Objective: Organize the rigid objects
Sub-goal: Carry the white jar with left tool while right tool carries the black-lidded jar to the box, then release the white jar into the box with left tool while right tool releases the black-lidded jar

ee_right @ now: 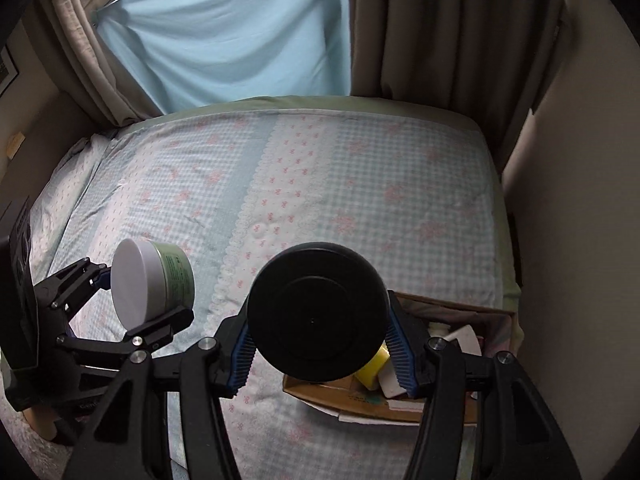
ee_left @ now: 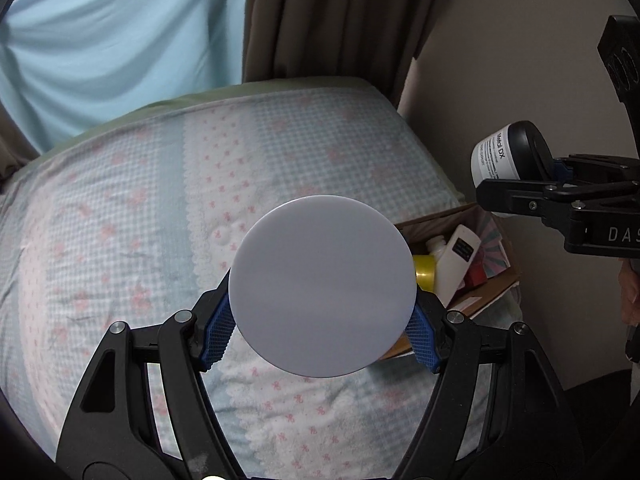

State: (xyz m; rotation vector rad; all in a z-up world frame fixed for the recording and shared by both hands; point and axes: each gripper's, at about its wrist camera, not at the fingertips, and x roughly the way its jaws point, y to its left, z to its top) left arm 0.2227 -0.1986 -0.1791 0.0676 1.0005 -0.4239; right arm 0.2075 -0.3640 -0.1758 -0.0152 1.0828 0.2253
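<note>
Both grippers are loaded and held above the bed, probably on the way to the cardboard box [ee_right: 400, 410] at the bed's near right corner. The left gripper [ee_left: 322, 326] is clamped on a white-lidded jar [ee_left: 322, 286], its blue pads [ee_left: 218, 332] pressing the sides just behind the lid, so the flat lid faces the camera. From the right wrist view this jar shows a silvery wall with a green label. The right gripper [ee_right: 320, 350] is clamped the same way on a black-lidded jar [ee_right: 318, 312]; the left view shows its white body with dark print. Gripping across the round walls likely keeps each tub steady. The box already holds a yellow roll [ee_right: 374, 368], a white bottle [ee_left: 454, 264] and some cartons. The checked floral blanket [ee_right: 280, 184] lies otherwise bare.
</note>
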